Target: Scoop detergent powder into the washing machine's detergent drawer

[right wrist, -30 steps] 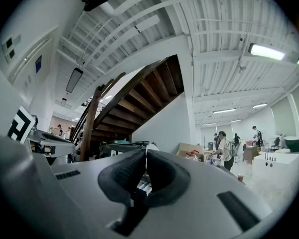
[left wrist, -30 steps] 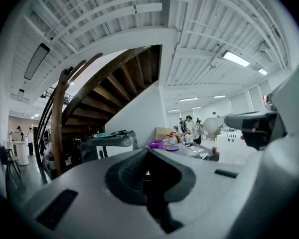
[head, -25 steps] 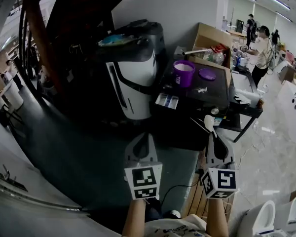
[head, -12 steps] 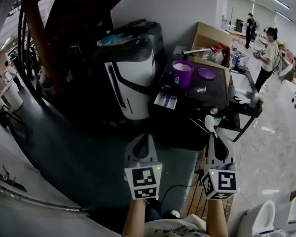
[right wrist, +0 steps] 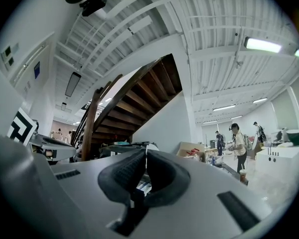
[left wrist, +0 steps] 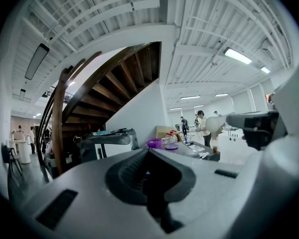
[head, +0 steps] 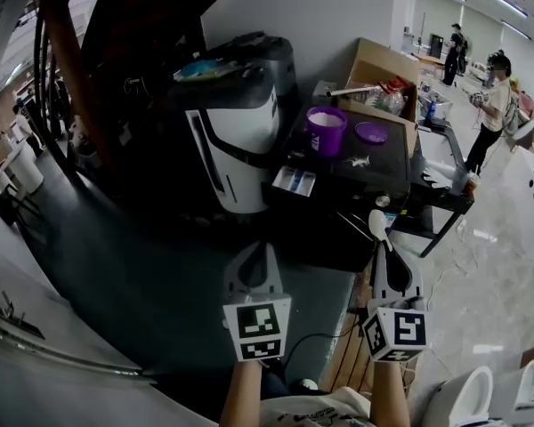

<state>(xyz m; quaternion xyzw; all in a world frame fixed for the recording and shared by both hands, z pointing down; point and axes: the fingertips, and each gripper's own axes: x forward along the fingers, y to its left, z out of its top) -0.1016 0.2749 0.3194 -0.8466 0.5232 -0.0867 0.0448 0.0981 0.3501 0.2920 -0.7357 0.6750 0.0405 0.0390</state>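
Note:
A purple tub of white powder (head: 326,129) stands on the black table (head: 387,178), its purple lid (head: 372,132) beside it. The open detergent drawer (head: 290,181) juts from the dark front below the table's left edge, next to the white and black machine (head: 237,118). My right gripper (head: 384,249) is shut on a white spoon (head: 377,224), whose empty bowl points at the table's near edge; its thin handle shows between the jaws in the right gripper view (right wrist: 145,158). Level with it on the left, my left gripper (head: 258,251) is shut on nothing, well short of the drawer.
An open cardboard box (head: 384,78) with bottles stands at the table's far side. A dark staircase (head: 98,52) rises on the left. A grey wall (head: 329,16) is behind the machine. People (head: 497,96) stand at benches far right. A cable (head: 325,338) lies on the floor.
Both grippers have stayed almost still. The head view has shifted slightly, and a person in the background has walked to the right.

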